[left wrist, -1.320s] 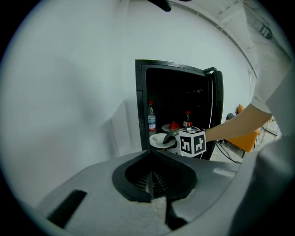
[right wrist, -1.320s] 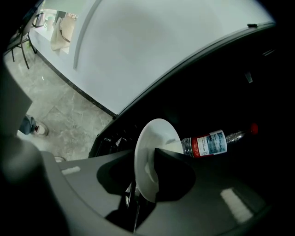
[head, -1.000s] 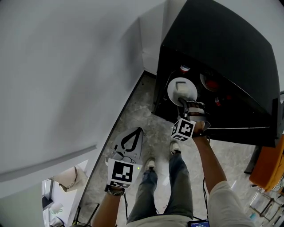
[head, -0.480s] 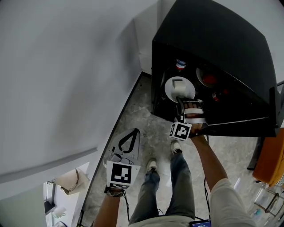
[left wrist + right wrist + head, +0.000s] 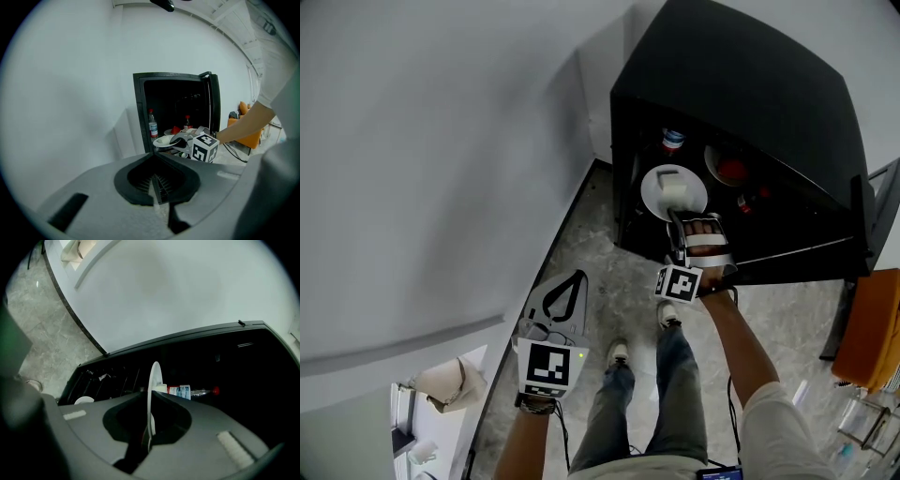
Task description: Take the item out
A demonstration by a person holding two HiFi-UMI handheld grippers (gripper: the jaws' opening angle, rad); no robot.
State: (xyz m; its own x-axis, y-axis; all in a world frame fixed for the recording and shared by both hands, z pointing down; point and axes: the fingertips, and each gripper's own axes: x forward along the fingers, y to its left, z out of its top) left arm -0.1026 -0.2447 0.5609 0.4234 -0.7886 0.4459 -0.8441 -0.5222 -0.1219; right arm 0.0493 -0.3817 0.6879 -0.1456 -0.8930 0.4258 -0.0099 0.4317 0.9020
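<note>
A white plate with a pale block of food on it sits at the front of the open black cabinet. My right gripper has just closed on the plate's near rim and is shut on it. In the right gripper view the plate stands edge-on between the jaws of the right gripper. My left gripper hangs low over the floor, away from the cabinet. Its jaws are shut with nothing between them. The left gripper view shows the plate from the side.
Behind the plate stand a water bottle and a second dish with something red. The cabinet door hangs open at the right. An orange seat is farther right. A white wall is at the left, and the person's legs stand on the marble floor.
The right gripper has closed on the plate's rim and risen slightly with it. The left gripper has stayed where it was.
</note>
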